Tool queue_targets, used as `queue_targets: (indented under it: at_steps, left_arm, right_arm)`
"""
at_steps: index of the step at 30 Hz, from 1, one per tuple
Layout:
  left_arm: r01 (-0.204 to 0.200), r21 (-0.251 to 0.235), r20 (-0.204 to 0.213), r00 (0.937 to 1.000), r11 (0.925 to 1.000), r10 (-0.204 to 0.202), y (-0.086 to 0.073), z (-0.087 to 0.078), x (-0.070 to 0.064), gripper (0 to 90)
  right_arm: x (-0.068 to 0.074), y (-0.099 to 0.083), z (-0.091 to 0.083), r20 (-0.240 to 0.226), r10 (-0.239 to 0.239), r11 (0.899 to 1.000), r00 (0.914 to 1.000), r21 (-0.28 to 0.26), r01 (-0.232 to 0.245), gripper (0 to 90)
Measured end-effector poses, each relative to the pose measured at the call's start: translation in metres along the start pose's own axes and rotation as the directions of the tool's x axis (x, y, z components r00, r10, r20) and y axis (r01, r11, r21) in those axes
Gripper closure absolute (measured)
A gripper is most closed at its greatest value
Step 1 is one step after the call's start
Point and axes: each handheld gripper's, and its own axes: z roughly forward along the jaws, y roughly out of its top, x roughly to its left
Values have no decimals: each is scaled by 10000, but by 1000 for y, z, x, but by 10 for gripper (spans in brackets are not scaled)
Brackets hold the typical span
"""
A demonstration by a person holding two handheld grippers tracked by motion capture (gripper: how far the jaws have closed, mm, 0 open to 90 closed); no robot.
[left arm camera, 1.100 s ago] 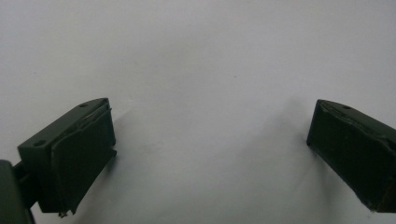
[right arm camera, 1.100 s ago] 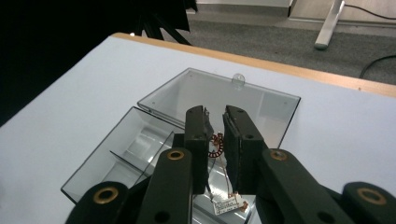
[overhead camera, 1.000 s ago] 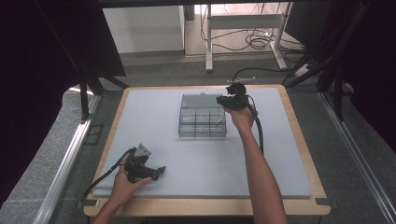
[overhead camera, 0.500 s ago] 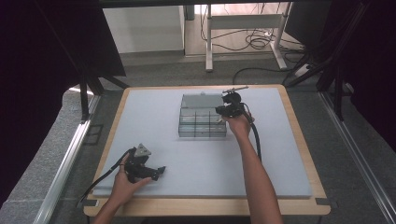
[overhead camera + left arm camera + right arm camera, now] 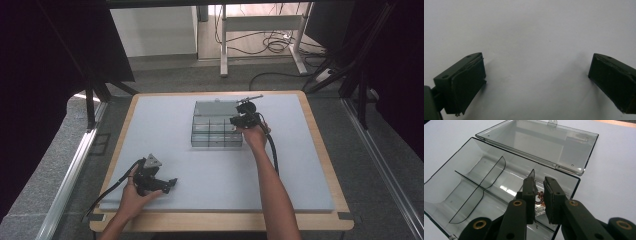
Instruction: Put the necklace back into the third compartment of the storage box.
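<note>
A clear plastic compartment box (image 5: pixel 217 133) lies open at the table's far middle, its lid (image 5: pixel 215 107) folded back flat. My right gripper (image 5: pixel 236 120) hovers over the box's right end. In the right gripper view its jaws (image 5: pixel 539 186) stand nearly together on a small packet (image 5: pixel 539 203) with a white label and a reddish ring. Below them are the box's empty compartments (image 5: pixel 474 185) and lid (image 5: pixel 541 142). My left gripper (image 5: pixel 171 183) rests near the table's front left. It is open (image 5: pixel 536 72), with bare white table between its jaws.
The white table mat (image 5: pixel 300 165) has a wooden edge (image 5: pixel 220 220) around it. Black cables trail from both grippers. Beyond the table are a grey floor, desk legs (image 5: pixel 224 45) and loose cables.
The right gripper has come slightly nearer and lower, from the box's far right corner to over its right end. The left gripper has stayed put.
</note>
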Motion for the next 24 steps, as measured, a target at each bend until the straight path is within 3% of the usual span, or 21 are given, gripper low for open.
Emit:
queue_targets:
  at_steps: [3, 4, 8, 15, 18, 23, 24]
  left_arm:
    - [-1, -2, 1, 10000, 10000, 1, 0, 0, 0, 8]
    - [-3, -1, 2, 10000, 10000, 3, 0, 0, 0, 8]
    - [15, -16, 7, 10000, 10000, -15, 0, 0, 0, 8]
    - [11, -14, 9, 10000, 10000, -11, 0, 0, 0, 8]
    - [3, -16, 8, 10000, 10000, -3, 0, 0, 0, 8]
    - [13, -8, 8, 10000, 10000, -13, 0, 0, 0, 7]
    - [17, -9, 10, 10000, 10000, -17, 0, 0, 0, 7]
  right_arm:
    - [0, 0, 0, 4, -54, 10000, 10000, -14, 54, 731]
    - [1, 0, -1, -14, -144, 9999, 9999, -34, 144, 678]
    - [2, 1, -5, 75, -325, 9992, 9994, -235, 327, 652]
    - [6, -4, -32, -302, -624, 9963, 9976, -616, 605, 593]
    - [3, -18, -53, -771, -539, 9959, 9956, -762, 480, 541]
    - [-2, -39, -77, -856, -646, 9953, 9942, -776, 580, 495]
    - [-5, -52, -90, -835, -774, 9940, 9935, -843, 704, 460]
